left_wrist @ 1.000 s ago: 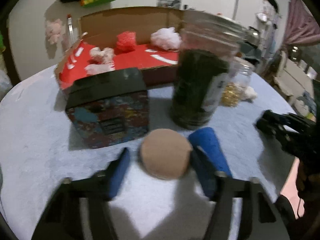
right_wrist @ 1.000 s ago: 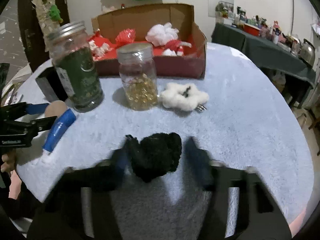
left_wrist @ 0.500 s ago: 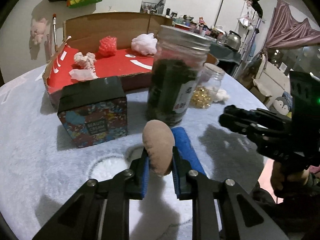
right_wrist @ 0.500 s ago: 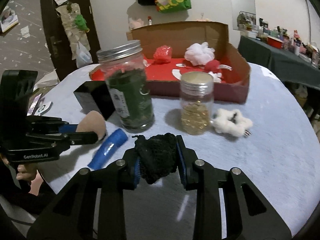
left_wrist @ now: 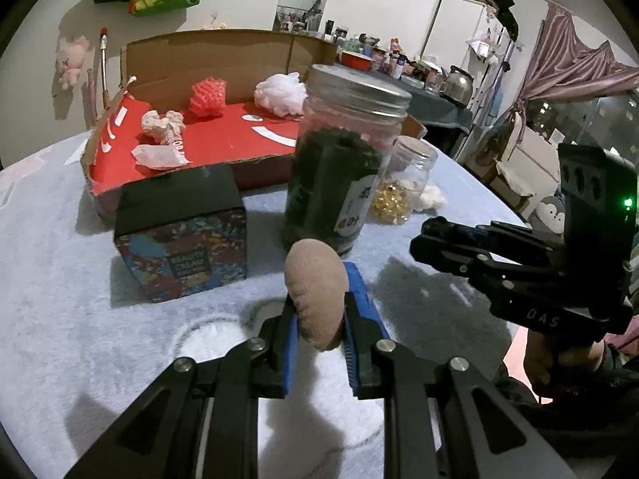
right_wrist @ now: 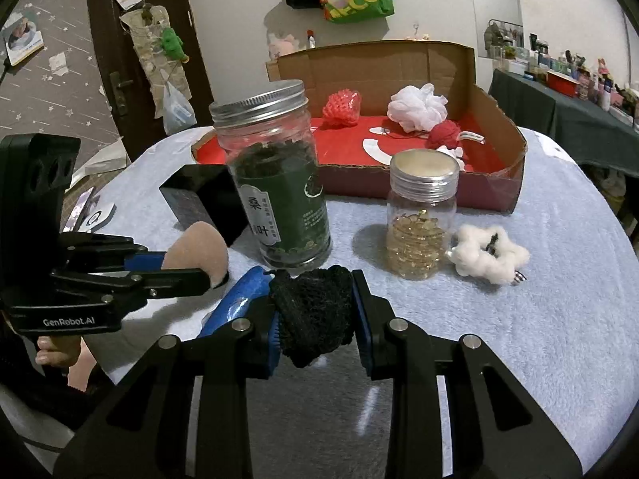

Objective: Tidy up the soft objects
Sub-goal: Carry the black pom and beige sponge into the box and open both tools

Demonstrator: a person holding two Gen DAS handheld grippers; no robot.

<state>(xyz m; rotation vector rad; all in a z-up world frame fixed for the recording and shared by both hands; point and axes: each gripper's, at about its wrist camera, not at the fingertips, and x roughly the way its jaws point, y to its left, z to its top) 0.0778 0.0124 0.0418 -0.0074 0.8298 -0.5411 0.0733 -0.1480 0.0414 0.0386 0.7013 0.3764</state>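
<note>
My left gripper (left_wrist: 317, 321) is shut on a tan round sponge puff (left_wrist: 315, 285), squeezed between its blue pads and lifted off the cloth; the same puff (right_wrist: 197, 253) shows at the left of the right wrist view. My right gripper (right_wrist: 315, 311) is shut on a black mesh scrunchie (right_wrist: 313, 315), held just above the table. A cardboard box with a red floor (right_wrist: 495, 175) stands at the back, holding a red mesh ball (right_wrist: 341, 107), a white pouf (right_wrist: 415, 105) and other soft pieces. A white fluffy hair clip (right_wrist: 489, 255) lies on the cloth to the right.
A tall jar of dark leaves (right_wrist: 275, 187) and a small jar of yellow capsules (right_wrist: 421, 215) stand in front of the cardboard box. A black patterned box (left_wrist: 181, 227) sits to the left. A blue tube (right_wrist: 235, 303) lies between the grippers. The round table (right_wrist: 539, 339) has a pale cloth.
Both grippers closed: the left on the tan puff, the right on the black scrunchie. Both then lifted their objects off the cloth and tilted upward.
</note>
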